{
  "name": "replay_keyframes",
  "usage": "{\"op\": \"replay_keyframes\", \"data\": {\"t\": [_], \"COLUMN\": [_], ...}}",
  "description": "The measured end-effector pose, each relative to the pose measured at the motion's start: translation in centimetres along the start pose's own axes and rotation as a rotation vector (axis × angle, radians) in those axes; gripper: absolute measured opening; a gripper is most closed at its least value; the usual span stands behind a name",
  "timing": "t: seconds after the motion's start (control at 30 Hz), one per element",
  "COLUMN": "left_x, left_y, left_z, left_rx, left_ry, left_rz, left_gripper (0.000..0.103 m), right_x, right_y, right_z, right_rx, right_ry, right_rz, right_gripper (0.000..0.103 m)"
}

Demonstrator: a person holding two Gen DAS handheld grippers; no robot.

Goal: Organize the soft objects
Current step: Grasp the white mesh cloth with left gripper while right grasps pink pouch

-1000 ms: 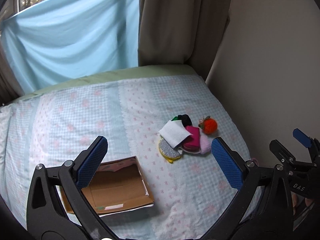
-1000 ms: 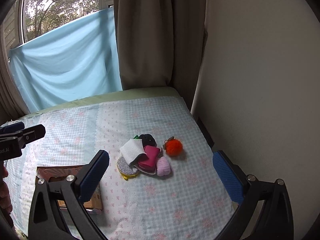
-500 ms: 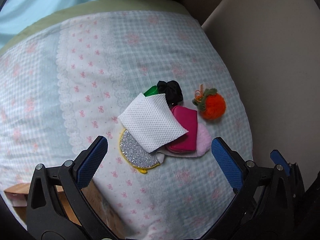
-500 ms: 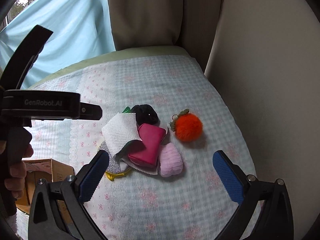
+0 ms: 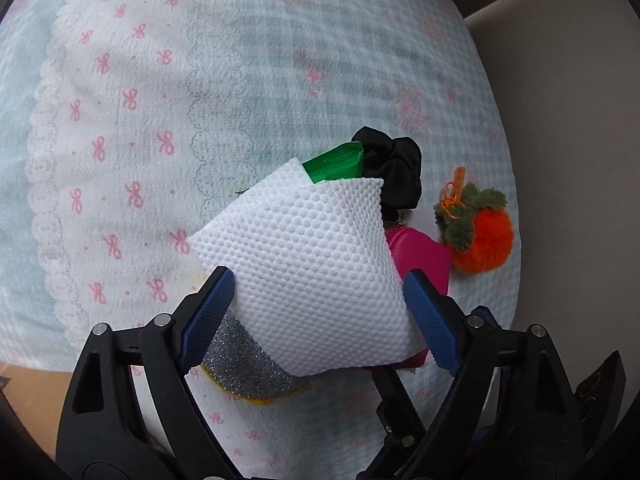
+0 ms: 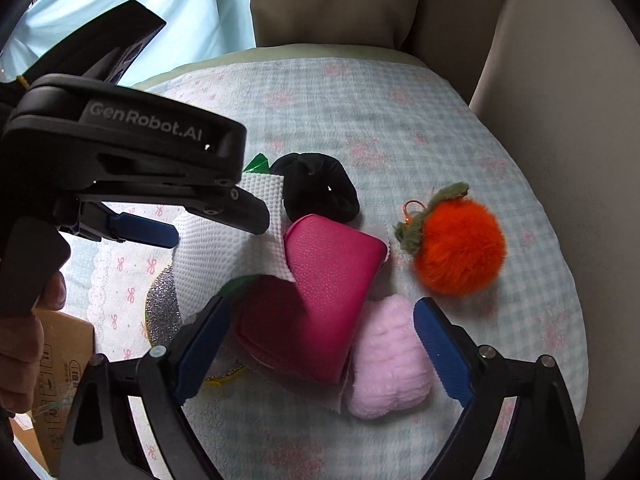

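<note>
The white textured cloth (image 5: pixel 304 264) lies on top of the soft pile on the bed (image 5: pixel 160 80), between the closing jaws of the left tool (image 5: pixel 316 312) – not yet gripped – while the right tool (image 6: pixel 320 344), also closing, straddles the magenta pouch (image 6: pixel 324 288) and pink fluffy pad (image 6: pixel 388 364)

I see a white dimpled cloth (image 5: pixel 308 272), magenta pouch (image 6: pixel 328 280), black scrunchie (image 6: pixel 320 188), orange pompom (image 6: pixel 460 248), pale pink puff (image 6: pixel 388 364), and silver glitter pad (image 5: pixel 248 364) on a blue-checked, pink-bowed bedspread (image 5: pixel 140 100).
</note>
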State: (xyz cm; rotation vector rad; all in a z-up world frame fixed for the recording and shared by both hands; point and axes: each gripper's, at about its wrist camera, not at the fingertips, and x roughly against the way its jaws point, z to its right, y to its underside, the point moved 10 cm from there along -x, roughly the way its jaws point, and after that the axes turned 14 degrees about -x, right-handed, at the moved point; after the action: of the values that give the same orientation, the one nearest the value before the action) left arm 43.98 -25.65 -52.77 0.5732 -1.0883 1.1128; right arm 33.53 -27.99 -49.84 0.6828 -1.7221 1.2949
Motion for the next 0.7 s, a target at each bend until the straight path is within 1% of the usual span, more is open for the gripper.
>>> {"op": "replay_keyframes", "data": {"t": [0.07, 0.13, 0.2, 0.3, 0.33, 0.5, 0.7], "left_x": [-0.7, -1.0, -1.1, -1.0, -1.0, -0.7, 0.5], "left_y": [0.2, 0.2, 0.1, 0.0, 0.0, -0.1, 0.0], "left_z": [-0.2, -0.1, -0.1, 0.2, 0.2, 0.0, -0.4], "left_rx": [0.014, 0.023, 0.027, 0.042, 0.044, 0.042, 0.069], "left_ry": [0.012, 0.024, 0.030, 0.053, 0.048, 0.040, 0.069], "left_rz": [-0.005, -0.002, 0.002, 0.001, -0.001, 0.002, 0.023], "left_gripper": [0.078, 0.073, 0.063, 0.056, 0.054, 0.043, 0.034], "right_x": [-1.1, -1.5, -1.8, -1.7, -1.7, -1.6, -1.1], "right_y": [0.2, 0.2, 0.1, 0.1, 0.3, 0.6, 0.3], "right_z": [-0.3, -0.7, -1.1, -1.8, -2.0, -2.3, -1.8], "right_rx": [0.017, 0.024, 0.032, 0.066, 0.075, 0.074, 0.053], "right_ry": [-0.015, -0.044, -0.056, -0.060, -0.062, -0.079, -0.090], "right_rz": [-0.017, -0.027, -0.029, -0.019, -0.016, -0.015, -0.014], "right_gripper": [0.083, 0.073, 0.069, 0.058, 0.054, 0.043, 0.031]}}
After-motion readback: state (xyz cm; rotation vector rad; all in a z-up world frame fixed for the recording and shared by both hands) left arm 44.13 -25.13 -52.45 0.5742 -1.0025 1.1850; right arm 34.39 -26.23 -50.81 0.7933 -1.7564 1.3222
